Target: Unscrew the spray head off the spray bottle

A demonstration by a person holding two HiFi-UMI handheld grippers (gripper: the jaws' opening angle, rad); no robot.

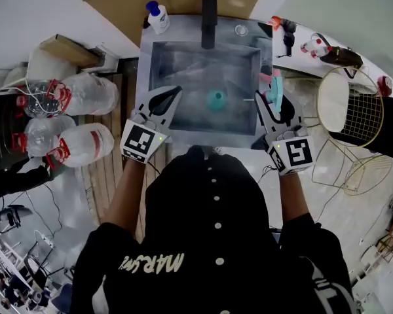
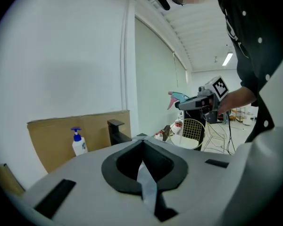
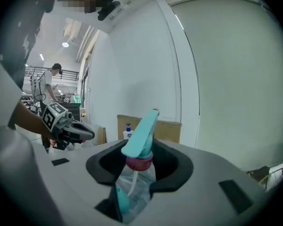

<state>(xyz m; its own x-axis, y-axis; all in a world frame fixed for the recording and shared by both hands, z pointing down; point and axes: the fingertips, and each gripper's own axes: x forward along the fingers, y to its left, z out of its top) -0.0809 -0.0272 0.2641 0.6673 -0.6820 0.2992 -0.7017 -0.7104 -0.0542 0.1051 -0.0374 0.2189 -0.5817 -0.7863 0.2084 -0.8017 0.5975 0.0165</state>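
While the person leans over a metal sink (image 1: pixel 147 64), the right tongs (image 1: pixel 274 107) pinch the clear spray bottle (image 3: pixel 137 180), which sits between their jaws above the sink's right edge. Its teal spray head (image 3: pixel 141 133) is on the neck, above a dark red collar (image 3: pixel 139 164), and juts out past the jaw tips. The left tongs (image 1: pixel 173 97) are pressed together with nothing between them. They are held over the near left part of the sink, well apart from the bottle. A small teal object (image 1: pixel 215 99) lies on the sink bottom, between the two tongs as seen from the head view. At the far rim stands a black faucet (image 1: pixel 209 18), and to its left a white pump bottle (image 1: pixel 158 19) with a blue top. Large clear water jugs (image 1: pixel 85 93) with red caps sit to the left of the sink.
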